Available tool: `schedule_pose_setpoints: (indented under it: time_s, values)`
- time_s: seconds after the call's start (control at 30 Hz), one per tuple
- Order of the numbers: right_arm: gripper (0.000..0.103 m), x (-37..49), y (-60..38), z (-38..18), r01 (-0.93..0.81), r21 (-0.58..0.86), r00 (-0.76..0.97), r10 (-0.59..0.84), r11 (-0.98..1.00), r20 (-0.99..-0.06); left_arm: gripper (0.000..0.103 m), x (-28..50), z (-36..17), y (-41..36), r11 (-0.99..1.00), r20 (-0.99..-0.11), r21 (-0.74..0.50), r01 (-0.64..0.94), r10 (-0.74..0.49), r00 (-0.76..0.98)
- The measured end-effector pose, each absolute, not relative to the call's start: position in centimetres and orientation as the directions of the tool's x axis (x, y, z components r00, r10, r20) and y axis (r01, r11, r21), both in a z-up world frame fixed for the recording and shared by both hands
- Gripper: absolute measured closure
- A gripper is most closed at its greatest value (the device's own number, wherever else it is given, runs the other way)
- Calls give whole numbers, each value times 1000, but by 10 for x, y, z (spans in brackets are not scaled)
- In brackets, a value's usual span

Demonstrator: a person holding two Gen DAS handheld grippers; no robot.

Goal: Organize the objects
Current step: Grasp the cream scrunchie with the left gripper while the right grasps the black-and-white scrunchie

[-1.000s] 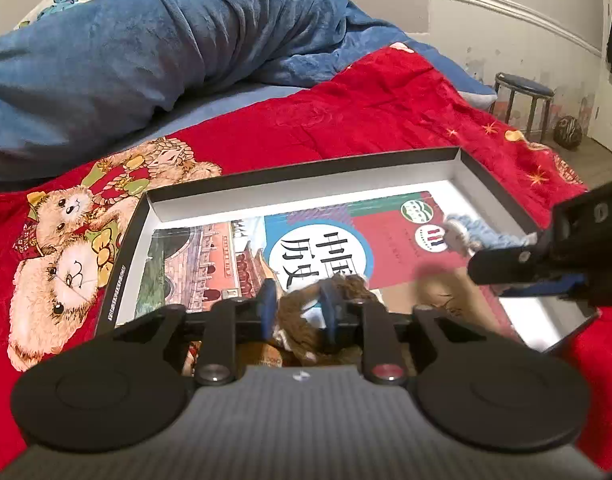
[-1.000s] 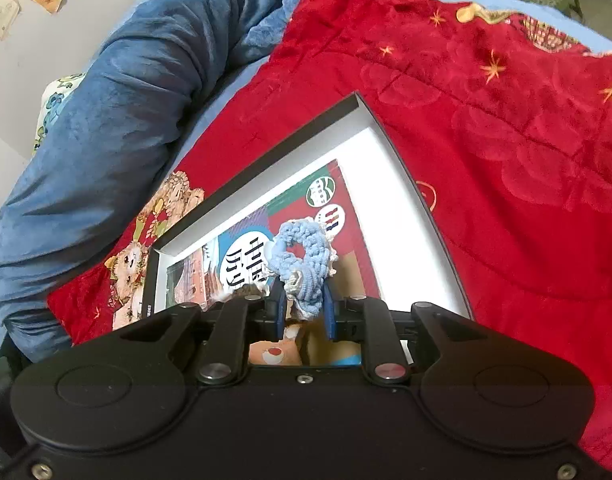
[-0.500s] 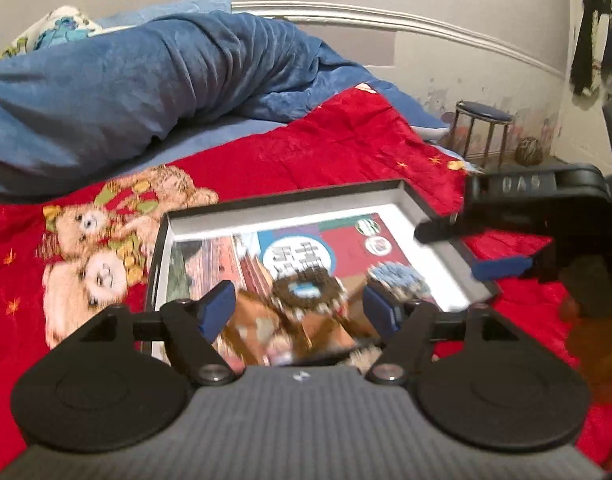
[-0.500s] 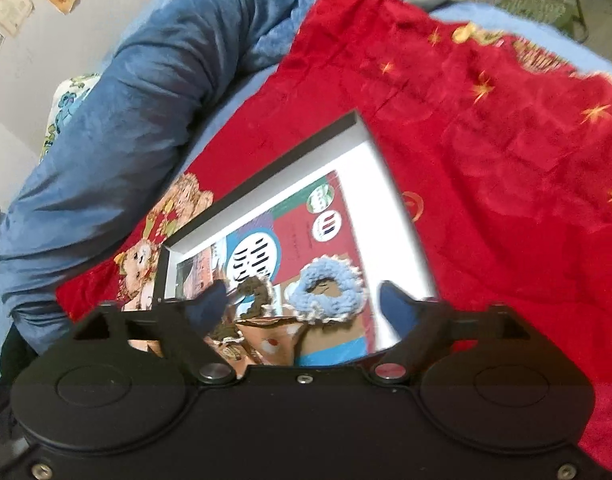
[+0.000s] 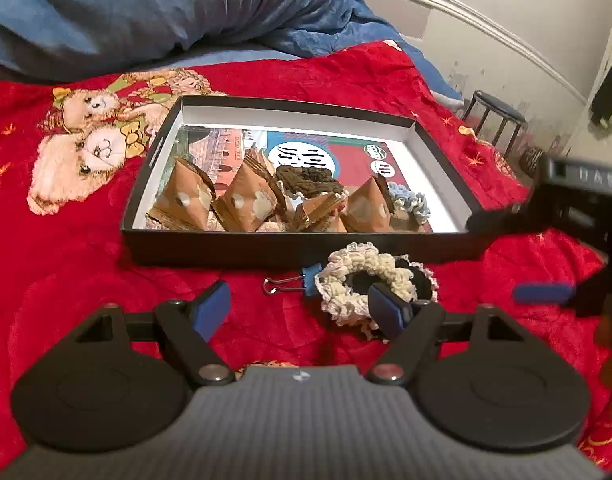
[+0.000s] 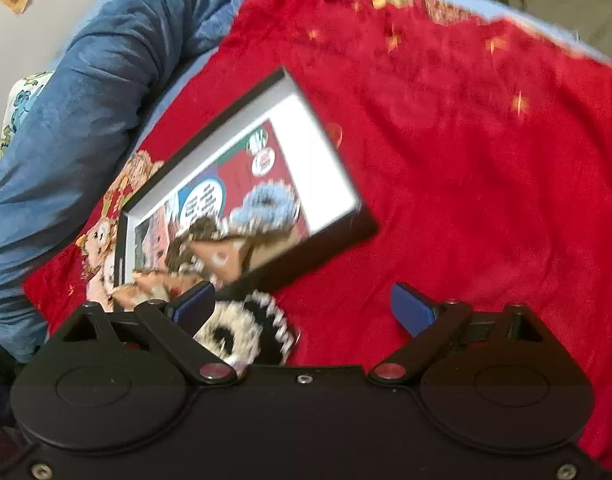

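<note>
Black shallow box (image 5: pixel 297 246) on red blanket (image 5: pixel 85 264) of bed: holds book (image 5: pixel 326 148), four brown paper packets (image 5: pixel 245 200), brown crochet scrunchie (image 5: pixel 310 180), blue crochet scrunchie (image 5: pixel 412 202).
Just before box: cream scrunchie (image 5: pixel 346 280) and black scrunchie (image 5: pixel 420 280), blue binder clip (image 5: pixel 301 282) touching cream one.
Left gripper (image 5: pixel 301 312): open, empty.
Right gripper (image 6: pixel 301 304): jaws opening, nothing held.

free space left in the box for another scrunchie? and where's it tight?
Free: the back half of the box, over the book cover behind the folded paper packets, plus the white strip along its right wall. Crowded: the front row with packets, brown scrunchie and blue scrunchie.
</note>
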State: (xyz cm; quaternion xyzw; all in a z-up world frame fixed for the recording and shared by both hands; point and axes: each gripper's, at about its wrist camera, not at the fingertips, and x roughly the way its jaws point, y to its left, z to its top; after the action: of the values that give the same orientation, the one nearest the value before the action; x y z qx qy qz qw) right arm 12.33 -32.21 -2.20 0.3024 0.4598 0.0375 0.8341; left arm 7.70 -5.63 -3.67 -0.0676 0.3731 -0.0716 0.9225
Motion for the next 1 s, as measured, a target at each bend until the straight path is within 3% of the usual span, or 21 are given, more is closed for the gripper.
schedule_pose_setpoints:
  time_s: [0.27,0.37,0.43,0.5,0.6,0.77,1.0]
  values:
    - [12,119,-306,-32,175,545,546,380,820,-747,23,76,-46,-68,982,-660,-189,22,-144,737]
    - [16,123,-301,-34,164,559,541,400,813,-740,31,81,-52,-75,982,-663,-188,27,-147,734]
    - [17,124,-298,-38,169,562,531,406,810,-744,53,86,-57,-79,981,-667,-194,25,-151,730]
    - [25,126,-297,-41,172,558,522,405,812,-750,73,90,-61,-82,980,-671,-198,31,-158,724]
    - [32,128,-297,-43,176,564,529,406,807,-746,86,90,-65,-83,978,-679,-206,37,-170,714]
    - [44,128,-299,-43,161,629,560,454,760,-693,90,89,-65,-76,975,-692,-222,27,-177,700]
    - [49,127,-298,-44,153,641,564,466,752,-682,92,72,-47,-61,994,-698,-112,-5,-75,712]
